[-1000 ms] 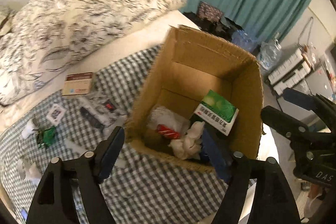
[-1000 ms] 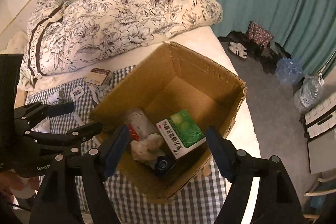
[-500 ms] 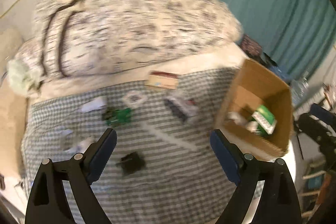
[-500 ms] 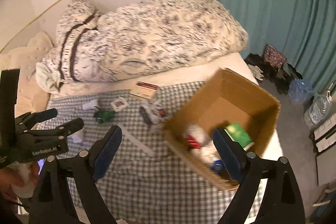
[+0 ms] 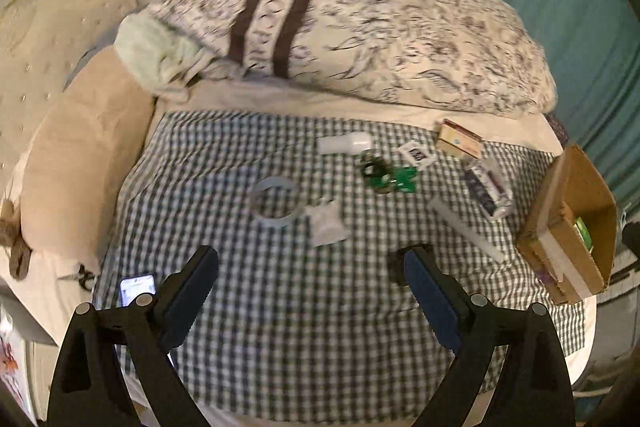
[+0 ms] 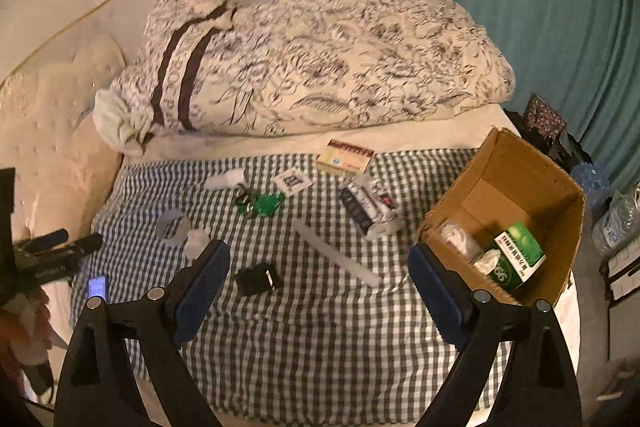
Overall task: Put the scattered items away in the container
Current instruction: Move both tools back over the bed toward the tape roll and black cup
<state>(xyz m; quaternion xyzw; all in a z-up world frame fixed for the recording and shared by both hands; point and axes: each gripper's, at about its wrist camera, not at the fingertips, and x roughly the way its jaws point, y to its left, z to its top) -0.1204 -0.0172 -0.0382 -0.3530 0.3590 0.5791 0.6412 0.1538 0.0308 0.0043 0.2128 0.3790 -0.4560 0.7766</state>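
Note:
A cardboard box (image 6: 532, 187) stands at the right edge of the checked cloth (image 6: 320, 327) and holds a green-and-white carton (image 6: 520, 259) and crumpled tissue; it also shows in the left wrist view (image 5: 576, 187). Scattered on the cloth are a tape ring (image 5: 275, 202), a crumpled tissue (image 5: 326, 225), a white bottle (image 5: 344, 143), a green tangle (image 5: 390, 177), a white stick (image 6: 336, 255), a dark tube pack (image 6: 366, 205), a small flat box (image 6: 345, 157) and a black block (image 6: 256, 279). My left gripper (image 5: 310, 291) and right gripper (image 6: 318, 285) are open and empty above the cloth.
A floral duvet roll (image 6: 320, 63) lies along the back of the bed, with beige pillows (image 5: 76, 163) at the left. A lit phone (image 5: 138, 289) and scissors (image 5: 82, 277) lie at the cloth's left edge. A teal curtain (image 6: 540, 7) and floor clutter are to the right.
Both grippers have pulled back from above the box and swung left, the left one farther. The view now takes in the whole cloth and its scattered items. Both stayed open.

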